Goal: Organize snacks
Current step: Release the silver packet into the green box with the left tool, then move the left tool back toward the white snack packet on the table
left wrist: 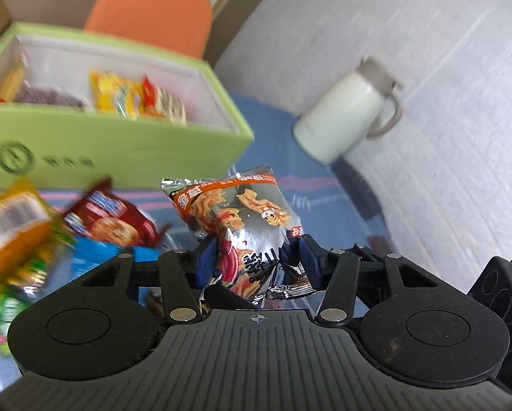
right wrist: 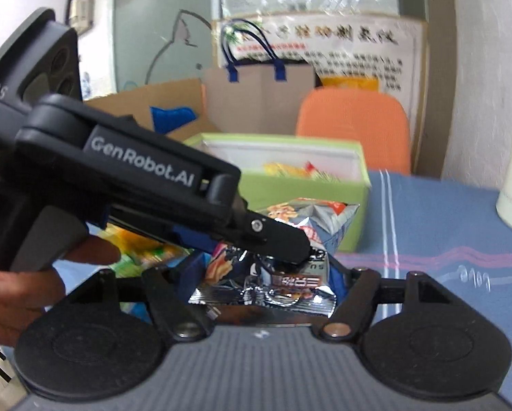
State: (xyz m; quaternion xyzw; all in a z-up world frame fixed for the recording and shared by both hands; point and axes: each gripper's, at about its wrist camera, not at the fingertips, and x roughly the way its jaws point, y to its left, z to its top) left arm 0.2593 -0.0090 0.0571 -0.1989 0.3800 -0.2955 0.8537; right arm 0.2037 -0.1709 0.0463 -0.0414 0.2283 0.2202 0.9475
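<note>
A silver snack packet (left wrist: pixel 245 226) with an orange band and pictures of fried pieces stands crumpled between the blue pads of my left gripper (left wrist: pixel 256 258), which is shut on it. In the right wrist view the same silver packet (right wrist: pixel 266 287) lies between the blue pads of my right gripper (right wrist: pixel 262 274). Both pads are against its sides. My left gripper (right wrist: pixel 283 250) reaches in from the left over the packet's top. The packet is above the blue tablecloth (left wrist: pixel 324 188), just in front of the green box (left wrist: pixel 119 150).
The green box (right wrist: pixel 290 188) holds several snack packets. Loose packets, red (left wrist: pixel 112 219), orange (left wrist: pixel 12 226) and blue (left wrist: pixel 95 257), lie at the left. A white jug (left wrist: pixel 345 116) stands at the right. An orange chair (right wrist: pixel 351 130) is behind the box. A hand (right wrist: pixel 16 291) holds the left gripper.
</note>
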